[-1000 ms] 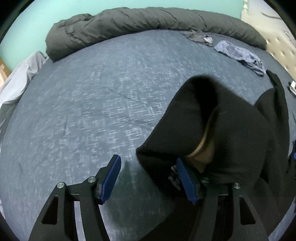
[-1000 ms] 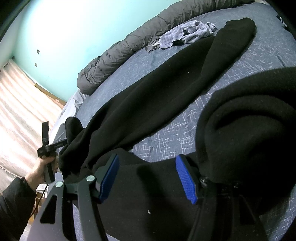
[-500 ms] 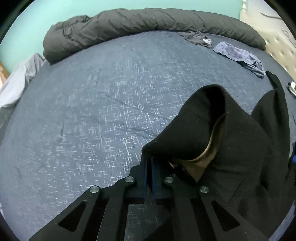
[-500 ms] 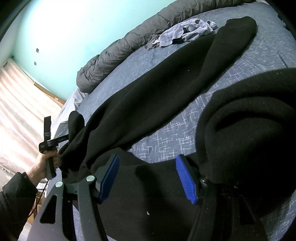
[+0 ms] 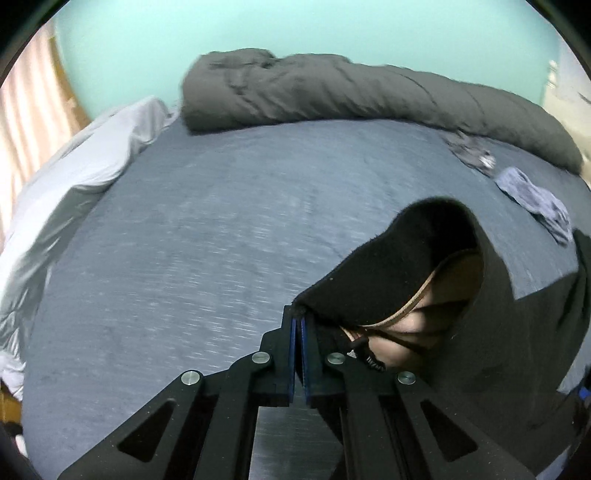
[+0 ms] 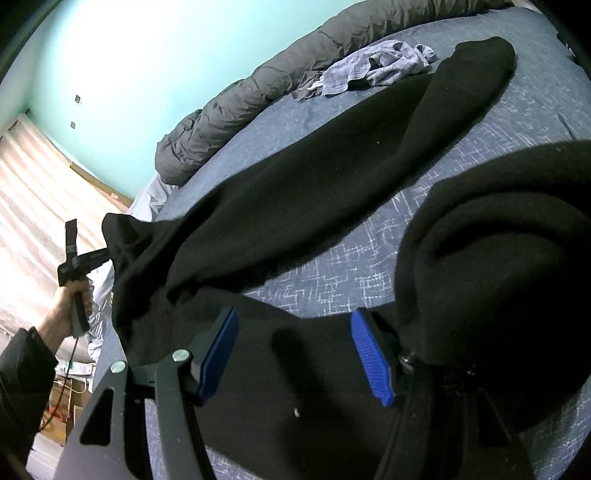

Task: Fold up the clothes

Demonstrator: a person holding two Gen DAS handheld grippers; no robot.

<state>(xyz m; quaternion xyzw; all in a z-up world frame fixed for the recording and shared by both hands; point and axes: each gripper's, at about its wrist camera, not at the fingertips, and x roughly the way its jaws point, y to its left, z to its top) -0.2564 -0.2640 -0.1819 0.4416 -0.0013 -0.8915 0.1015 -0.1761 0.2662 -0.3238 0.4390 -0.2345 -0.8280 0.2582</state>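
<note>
A: Now, garment?
B: Black fleece garment [image 6: 332, 192] spread across the blue-grey bedsheet [image 5: 221, 240], one sleeve stretched toward the far side; one edge raised off the sheet at the left, tan lining [image 5: 436, 295] showing inside the lifted fold.

A: Left gripper?
B: Left gripper [image 5: 297, 325] closed tight on the raised fleece edge, blue pads pressed together with cloth between. Seen also from the right wrist view, held in a hand [image 6: 68, 310] with a dark sleeve.

A: Right gripper?
B: Right gripper [image 6: 295, 354] spread wide over the black cloth, nothing between the pads; a bulge of fleece just beside the right finger.

A: Surroundings?
B: Rolled grey duvet [image 5: 351, 88] along the far edge, against a teal wall [image 5: 295, 26]. Checked blue cloth [image 6: 376, 66] beside the sleeve end. White bedding [image 5: 74, 155] at the left edge.
</note>
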